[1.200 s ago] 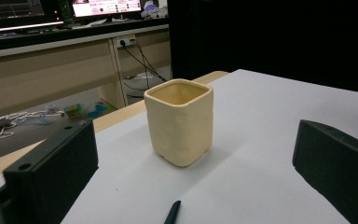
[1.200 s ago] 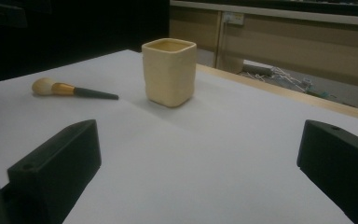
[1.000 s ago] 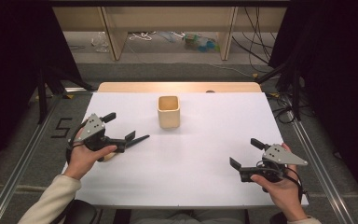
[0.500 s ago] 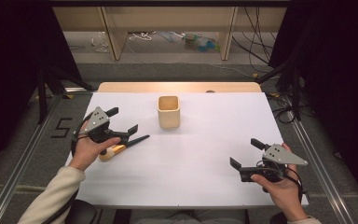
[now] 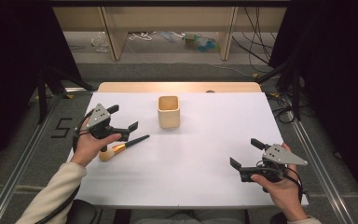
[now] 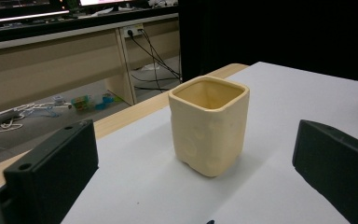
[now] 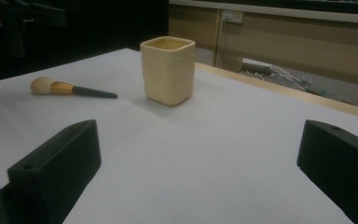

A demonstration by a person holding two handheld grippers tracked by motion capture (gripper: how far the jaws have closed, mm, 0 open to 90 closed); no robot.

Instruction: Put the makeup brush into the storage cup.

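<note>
White sheeting covers the surface (image 5: 191, 163), with a wooden strip along its far edge and cables and clutter on the floor beyond. Near the middle, toward 12 o'clock, stands a cream square cup (image 5: 168, 112), upright with nothing around it. At about 9 o'clock lies a makeup brush (image 5: 121, 147), its pale bristle head toward the person and its dark handle pointing at the cup, well apart from it. The left claw (image 5: 122, 117) hangs just above the brush, jaws apart and holding nothing. The right claw (image 5: 244, 153) sits at 4 o'clock, jaws also apart and empty. Compared with a second ago, the left claw has lifted and swung toward the cup, uncovering the brush; the right claw has not moved.
</note>
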